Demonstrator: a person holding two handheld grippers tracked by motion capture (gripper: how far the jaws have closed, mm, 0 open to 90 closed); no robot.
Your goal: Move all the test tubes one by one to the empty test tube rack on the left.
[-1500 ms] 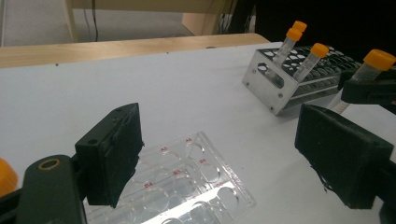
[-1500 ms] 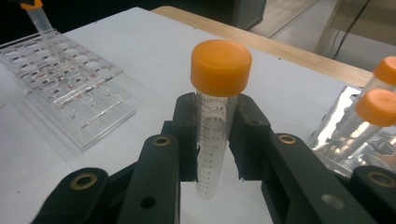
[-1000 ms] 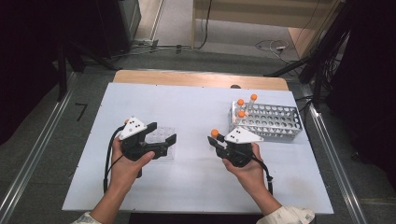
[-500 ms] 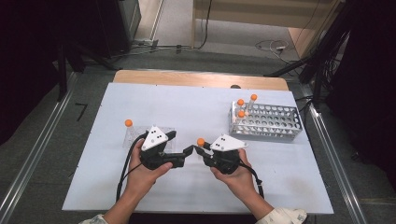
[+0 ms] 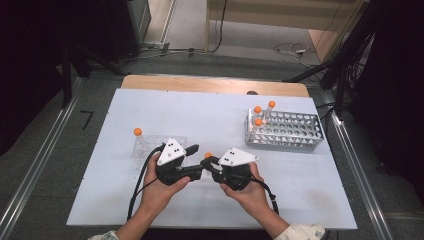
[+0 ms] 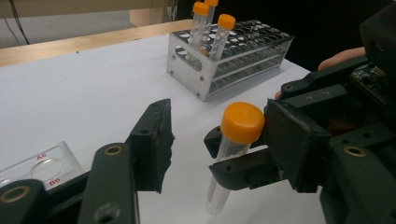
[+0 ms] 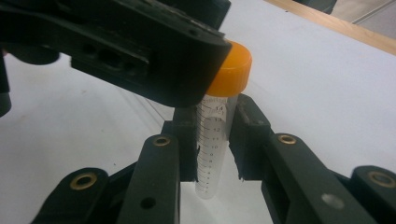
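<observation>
While the right claw [image 7: 212, 140] clamps the tube [image 7: 211, 149] upright, the left claw [image 6: 219, 135], jaws just closing, brackets its orange cap [image 6: 242, 122], one jaw touching.

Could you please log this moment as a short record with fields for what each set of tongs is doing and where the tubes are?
right tongs: shut on the orange-capped tube, held upright
left tongs: jaws either side of that tube's cap, have just been closing
metal rack: three capped tubes standing at its left end
clear plastic rack: one capped tube, left of the hands
</observation>
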